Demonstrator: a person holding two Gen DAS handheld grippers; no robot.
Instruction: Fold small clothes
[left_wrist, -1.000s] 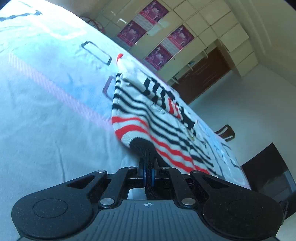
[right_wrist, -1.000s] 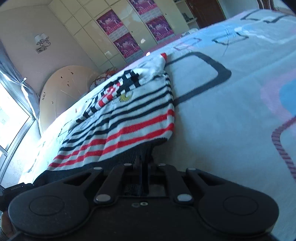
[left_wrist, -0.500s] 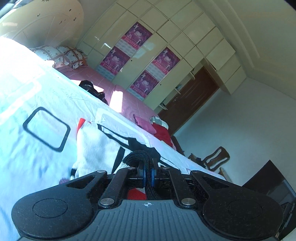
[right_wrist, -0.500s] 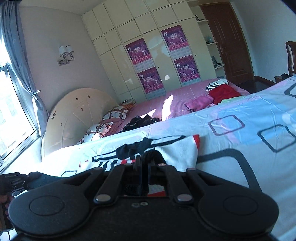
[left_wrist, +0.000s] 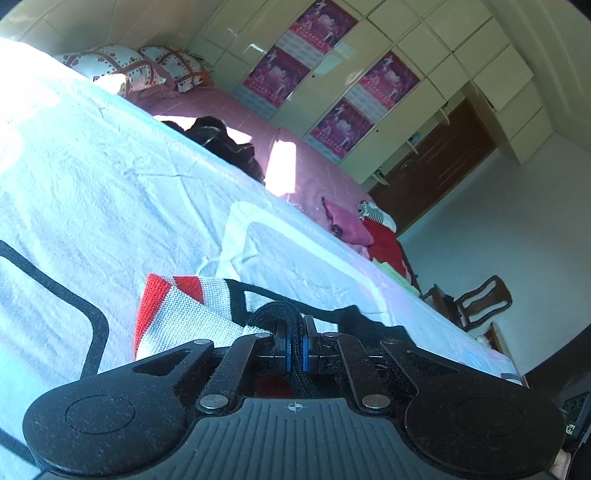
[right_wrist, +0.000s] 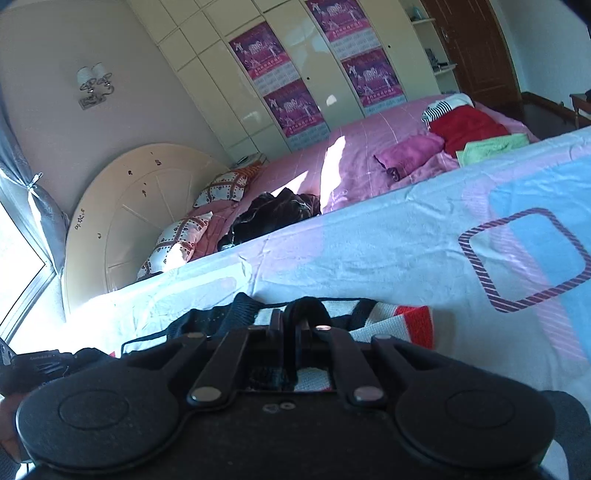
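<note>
the black hem of the striped knit garment (left_wrist: 184, 317) was clamped in the left claw (left_wrist: 294, 345) and right claw (right_wrist: 291, 328), over the pale patterned sheet (left_wrist: 110, 206).

pink bed (right_wrist: 354, 155) | wardrobe posters (right_wrist: 273, 66) | wooden chair (left_wrist: 480, 299) | wall lamp (right_wrist: 94, 83)

The left hand-held gripper (left_wrist: 294, 345) has its jaws clamped together, pointing slightly downward. The right hand-held gripper (right_wrist: 295, 328) is likewise clamped, tilted downward, level with the left.
</note>
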